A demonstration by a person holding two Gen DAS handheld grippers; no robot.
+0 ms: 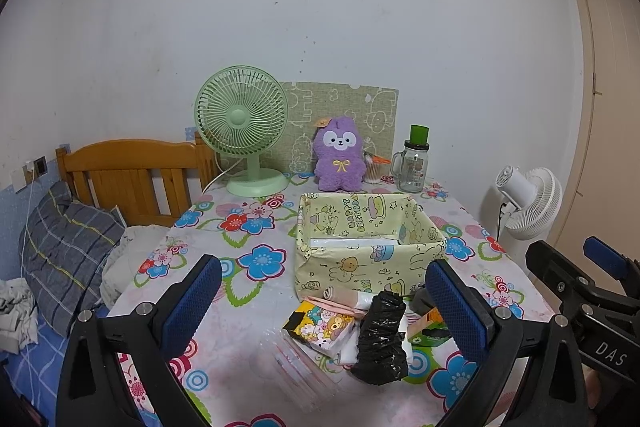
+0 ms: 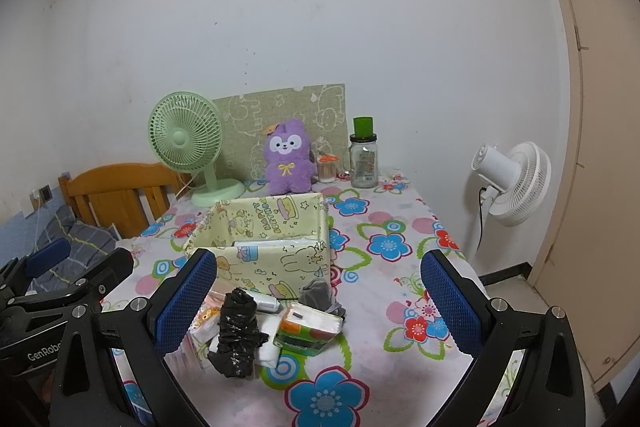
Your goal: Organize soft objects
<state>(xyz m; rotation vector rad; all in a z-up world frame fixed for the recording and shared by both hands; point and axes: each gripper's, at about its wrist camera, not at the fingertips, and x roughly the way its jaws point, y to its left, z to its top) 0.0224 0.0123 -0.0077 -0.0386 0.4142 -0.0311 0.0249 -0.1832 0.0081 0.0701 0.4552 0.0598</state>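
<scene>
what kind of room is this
Most likely a bedroom at home: a wooden headboard and plaid pillow sit beside a table with a floral cloth, which holds a plush toy and a desk fan.

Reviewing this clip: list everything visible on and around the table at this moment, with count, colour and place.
storage box: 1, pale yellow cartoon print, table centre, open, a white pack inside
black bag roll: 1, black, front pile
tissue packs: 2 seen, one cartoon print, one green and orange, front pile
grey cloth: 1, grey, by the box front
plush toy: 1, purple, table rear
desk fan: 1, green, rear left
glass jar: 1, clear with green lid, rear right
floor fan: 1, white, right of table
table: 1, floral cloth
bed: 1, wooden headboard, left
left gripper: 1, black with blue pads, open
right gripper: 1, same, open
</scene>
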